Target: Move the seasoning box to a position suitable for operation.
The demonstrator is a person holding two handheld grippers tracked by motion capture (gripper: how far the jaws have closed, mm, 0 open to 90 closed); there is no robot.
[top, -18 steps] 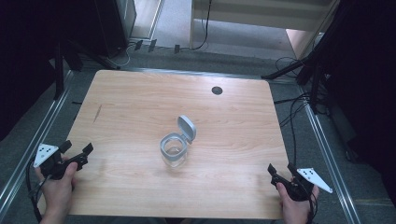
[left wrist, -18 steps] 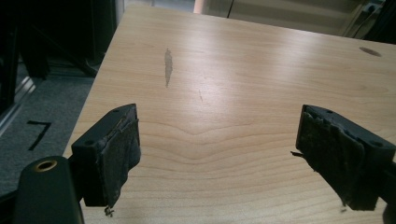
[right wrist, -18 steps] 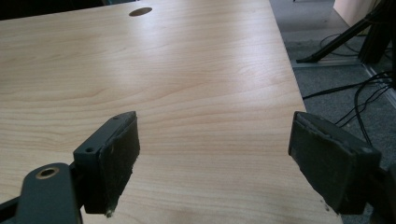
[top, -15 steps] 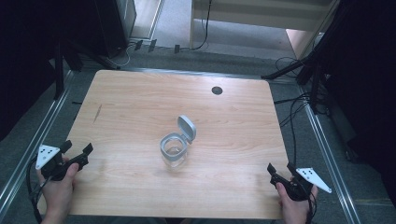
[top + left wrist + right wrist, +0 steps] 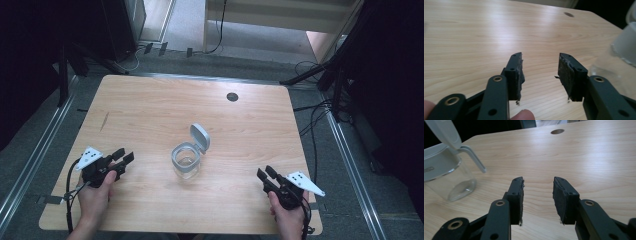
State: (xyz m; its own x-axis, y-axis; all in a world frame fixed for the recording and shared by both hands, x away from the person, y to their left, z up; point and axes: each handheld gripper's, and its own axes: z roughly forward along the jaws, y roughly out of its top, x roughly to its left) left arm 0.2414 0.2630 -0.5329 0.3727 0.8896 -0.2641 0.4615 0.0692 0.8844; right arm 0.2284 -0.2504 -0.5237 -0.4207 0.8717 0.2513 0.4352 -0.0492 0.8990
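Glass jar [image 5: 445, 173], hinged lid up, lettered collar

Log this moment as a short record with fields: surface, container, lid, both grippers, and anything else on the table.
surface: light wooden table with rounded corners
container: clear glass jar with a grey rim, upright near the table's middle, looks empty
lid: grey hinged lid, flipped open, standing up behind the rim
left gripper: black two-jaw gripper, jaws apart, holding nothing, left of the jar
right gripper: black two-jaw gripper, jaws apart, holding nothing, right of the jar
other: small dark round hole near the far edge
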